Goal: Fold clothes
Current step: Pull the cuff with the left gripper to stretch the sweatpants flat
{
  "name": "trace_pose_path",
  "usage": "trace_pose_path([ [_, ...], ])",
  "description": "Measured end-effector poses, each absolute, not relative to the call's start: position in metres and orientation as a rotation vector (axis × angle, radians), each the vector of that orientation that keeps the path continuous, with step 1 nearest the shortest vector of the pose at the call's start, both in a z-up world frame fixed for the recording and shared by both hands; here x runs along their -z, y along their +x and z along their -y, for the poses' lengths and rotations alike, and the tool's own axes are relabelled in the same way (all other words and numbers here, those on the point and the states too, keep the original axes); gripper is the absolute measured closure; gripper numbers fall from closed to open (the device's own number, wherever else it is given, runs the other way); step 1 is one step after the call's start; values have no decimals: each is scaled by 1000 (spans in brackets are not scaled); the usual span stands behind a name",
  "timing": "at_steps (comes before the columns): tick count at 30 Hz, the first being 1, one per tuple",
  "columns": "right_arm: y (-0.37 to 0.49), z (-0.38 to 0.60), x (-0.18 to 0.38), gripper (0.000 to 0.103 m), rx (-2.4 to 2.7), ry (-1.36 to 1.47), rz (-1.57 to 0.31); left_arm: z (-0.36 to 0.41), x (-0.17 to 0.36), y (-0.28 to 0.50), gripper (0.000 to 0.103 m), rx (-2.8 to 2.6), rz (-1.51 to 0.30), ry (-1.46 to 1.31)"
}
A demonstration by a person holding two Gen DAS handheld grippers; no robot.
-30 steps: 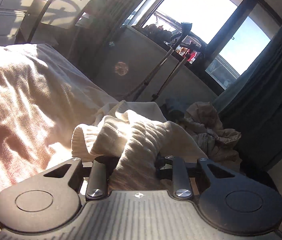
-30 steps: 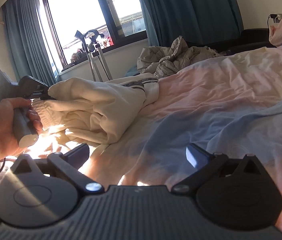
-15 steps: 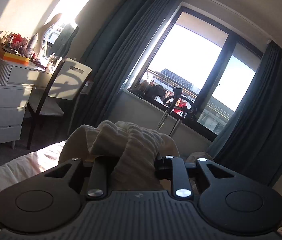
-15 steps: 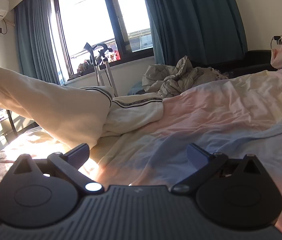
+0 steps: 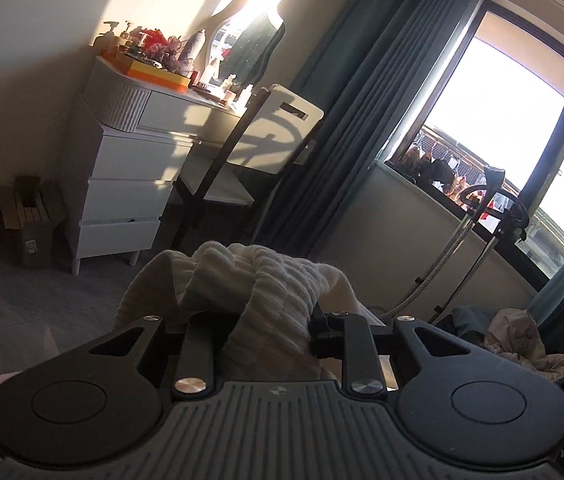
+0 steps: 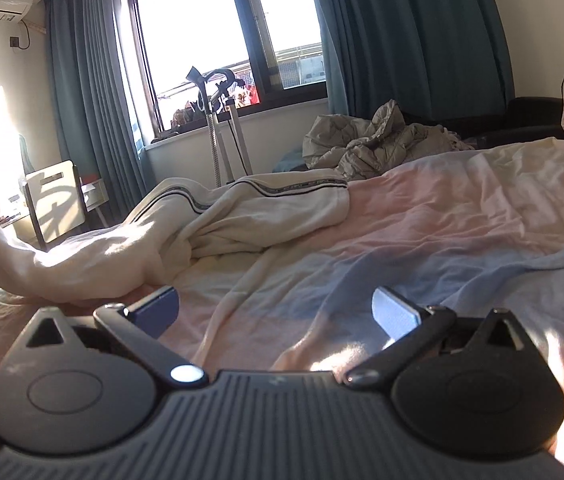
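A cream garment with a dark striped band lies stretched across the left half of the bed, one end pulled out to the left edge of the right wrist view. In the left wrist view its ribbed cuff bunches up between the fingers of my left gripper, which is shut on it and held above the floor beside the bed. My right gripper hovers low over the pink and blue sheet, open, with nothing between its blue pads.
A white dresser with bottles and a chair stand by the wall. A garment steamer on a pole is under the window. A crumpled grey jacket lies at the bed's far side. Teal curtains flank the window.
My left gripper has lifted the cuff off the bed and swung left towards the dresser. The garment has been drawn out longer across the bed. The right gripper stayed open and shifted slightly.
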State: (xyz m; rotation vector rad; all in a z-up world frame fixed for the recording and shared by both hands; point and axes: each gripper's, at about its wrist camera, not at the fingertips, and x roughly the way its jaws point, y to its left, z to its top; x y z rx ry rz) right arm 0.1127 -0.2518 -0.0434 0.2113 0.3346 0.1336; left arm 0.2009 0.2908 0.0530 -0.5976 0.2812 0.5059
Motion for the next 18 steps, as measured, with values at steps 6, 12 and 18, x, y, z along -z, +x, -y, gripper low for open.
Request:
trace_pose_path([
  [6, 123, 243, 53, 0, -141, 197, -369, -309, -20, 198, 70, -501, -268, -518],
  [12, 132, 232, 56, 0, -152, 190, -399, -291, -20, 195, 35, -460, -307, -340],
  [18, 123, 225, 46, 0, -169, 170, -372, -280, -13, 166, 22, -436, -413, -310],
])
